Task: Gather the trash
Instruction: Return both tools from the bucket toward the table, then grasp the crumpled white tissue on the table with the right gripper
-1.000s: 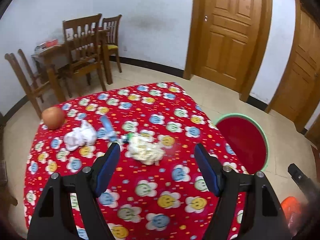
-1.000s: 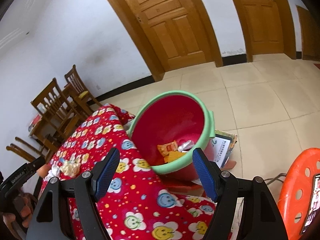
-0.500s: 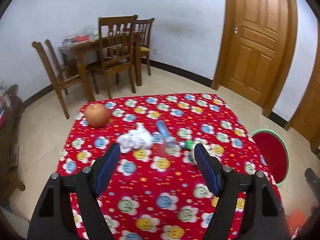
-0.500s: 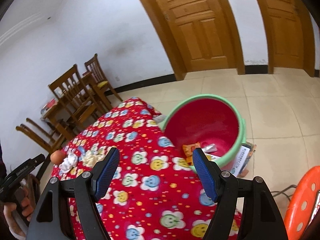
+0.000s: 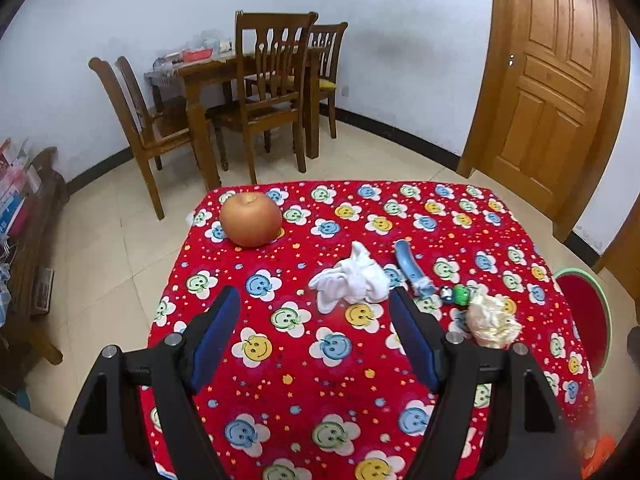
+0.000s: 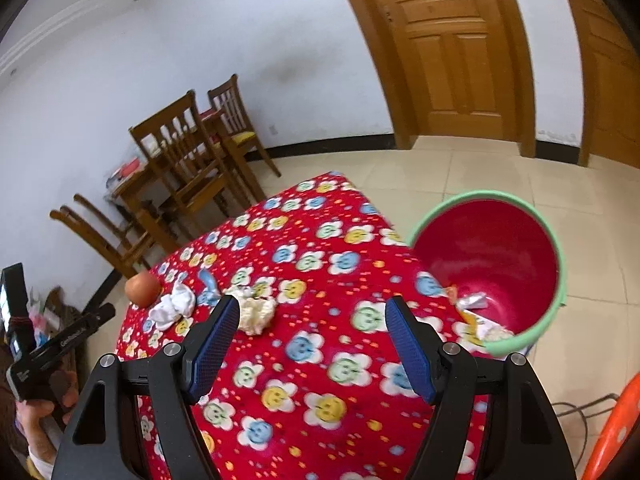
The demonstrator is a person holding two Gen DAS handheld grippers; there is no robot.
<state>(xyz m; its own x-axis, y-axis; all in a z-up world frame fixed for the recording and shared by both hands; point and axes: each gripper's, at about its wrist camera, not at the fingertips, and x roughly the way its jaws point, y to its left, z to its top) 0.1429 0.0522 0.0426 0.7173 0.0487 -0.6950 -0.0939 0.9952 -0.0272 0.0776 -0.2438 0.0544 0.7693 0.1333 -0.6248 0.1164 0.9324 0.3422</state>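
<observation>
With both grippers [image 5: 314, 332] [image 6: 312, 336] open and empty, I'm lining up on the tissue [image 5: 352, 282]; next, close on it, then carry it right to the bin [image 6: 488, 264].

Bright even indoor light, soft shadows, strong fisheye bend w/ dark corners, right-wrist view slightly motion-blurred

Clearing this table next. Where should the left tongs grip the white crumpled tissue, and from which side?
Take the white crumpled tissue across its bulky middle, coming down from above. It lies low and loose on the tablecloth, with thin tails at the edges that would probably slip. The left tongs are open and empty.
</observation>
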